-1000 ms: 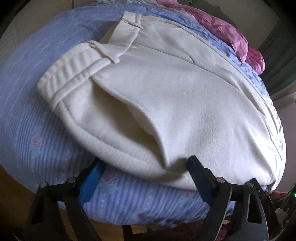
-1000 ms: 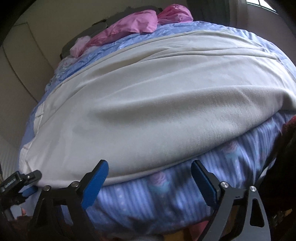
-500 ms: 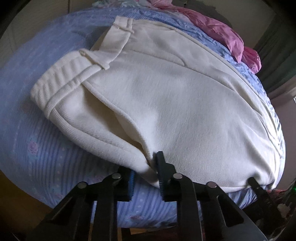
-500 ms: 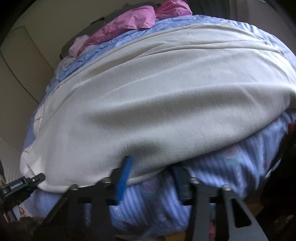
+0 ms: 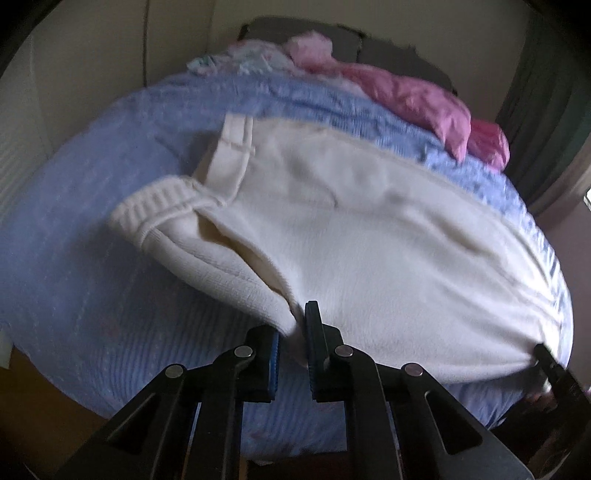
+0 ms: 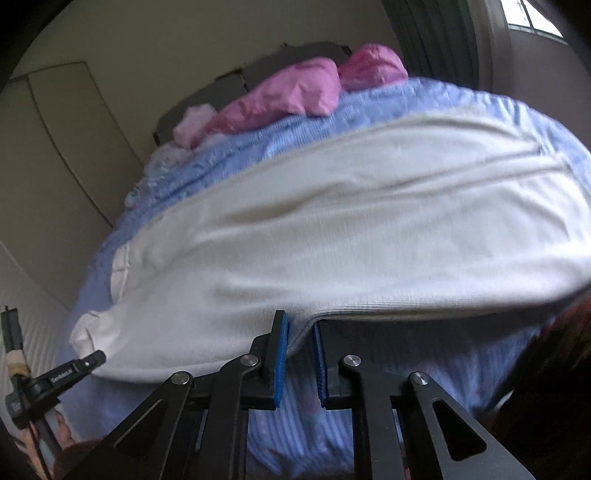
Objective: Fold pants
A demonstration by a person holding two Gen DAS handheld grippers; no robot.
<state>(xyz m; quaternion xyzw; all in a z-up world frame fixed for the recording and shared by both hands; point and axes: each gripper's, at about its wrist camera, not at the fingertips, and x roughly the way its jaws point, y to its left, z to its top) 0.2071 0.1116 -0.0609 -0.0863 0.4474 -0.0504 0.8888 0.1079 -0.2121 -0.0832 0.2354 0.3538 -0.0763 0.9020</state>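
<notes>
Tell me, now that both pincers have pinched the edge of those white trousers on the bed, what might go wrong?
Both the left gripper and the right gripper have just closed on only the near edge of the white pants, so the cloth could slip out. The layers at the right gripper gape, so it may lift only some of them. The pants might also drag the blue bedspread askew.

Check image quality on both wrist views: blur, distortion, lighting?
Left wrist: motion blur smears the pants and bedspread; the left gripper stays sharp; fisheye bulges the bed. Right wrist: similar blur on the pants; the right gripper is crisp; the window glares top right, corners dark.
</notes>
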